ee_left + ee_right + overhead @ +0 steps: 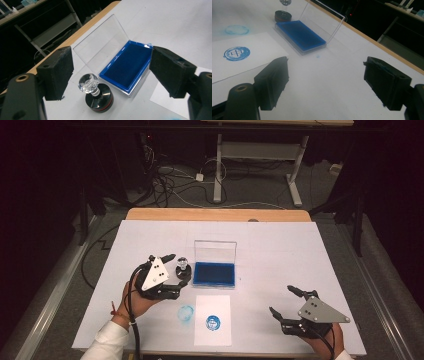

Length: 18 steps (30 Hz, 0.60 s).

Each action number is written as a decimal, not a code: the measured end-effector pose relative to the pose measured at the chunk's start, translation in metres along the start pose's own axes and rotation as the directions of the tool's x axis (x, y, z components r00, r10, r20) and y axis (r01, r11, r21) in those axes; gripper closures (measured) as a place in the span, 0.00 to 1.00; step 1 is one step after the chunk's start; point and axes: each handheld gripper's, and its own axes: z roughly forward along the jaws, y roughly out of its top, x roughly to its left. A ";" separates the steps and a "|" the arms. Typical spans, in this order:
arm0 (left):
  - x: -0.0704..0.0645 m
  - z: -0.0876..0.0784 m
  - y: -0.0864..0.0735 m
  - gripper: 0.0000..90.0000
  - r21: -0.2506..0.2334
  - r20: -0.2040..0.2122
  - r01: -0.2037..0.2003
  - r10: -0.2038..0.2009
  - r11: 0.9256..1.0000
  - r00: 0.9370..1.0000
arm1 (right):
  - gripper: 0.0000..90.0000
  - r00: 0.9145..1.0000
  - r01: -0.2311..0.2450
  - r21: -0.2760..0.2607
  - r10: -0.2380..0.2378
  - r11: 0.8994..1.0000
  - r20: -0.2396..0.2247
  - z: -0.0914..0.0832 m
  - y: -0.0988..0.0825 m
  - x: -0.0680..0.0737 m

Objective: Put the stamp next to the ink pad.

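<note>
**Stamp stood free beside the ink pad, both grippers wide apart**

The stamp, black round base with a clear faceted knob on top, stood upright on the white table, just left of centre, and nothing gripped it. It sat just beside the ink pad case, at the case's nine o'clock; whether the two touched, the pictures did not settle. In the left gripper view the stamp stood low between the two black jaws, clear of both pads.

The left gripper hung at the stamp's nine o'clock, jaws spread, grasping nothing, one jaw above the knob and one below the base as the high view showed it.

The ink pad case lay open, its blue pad facing up and its clear lid raised at twelve o'clock.

At six o'clock from the case lay a white paper sheet carrying a round blue stamp print. At the sheet's nine o'clock, on the bare table, sat a fainter blue smudged ring.

Well apart, at the table's four o'clock, the right gripper rested with its jaws released and wide, nothing between them.
</note>
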 end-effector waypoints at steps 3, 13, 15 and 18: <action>-0.003 -0.006 -0.002 0.21 -0.008 -0.007 -0.008 0.008 1.000 1.000 | 0.22 1.000 0.000 -0.004 0.000 1.000 0.003 -0.001 0.000 0.000; -0.010 -0.021 -0.017 0.18 -0.043 -0.051 -0.028 0.026 0.999 0.998 | 0.20 0.999 -0.001 -0.044 0.003 0.999 0.037 -0.006 0.000 -0.001; -0.012 -0.023 -0.021 0.18 -0.046 -0.051 -0.027 0.025 0.999 0.998 | 0.18 0.999 -0.007 -0.045 0.010 0.999 0.049 -0.007 0.000 -0.001; -0.014 -0.024 -0.026 0.18 -0.035 -0.050 -0.032 0.030 0.999 0.998 | 0.17 0.998 -0.019 -0.051 0.022 0.999 0.060 -0.008 -0.001 -0.002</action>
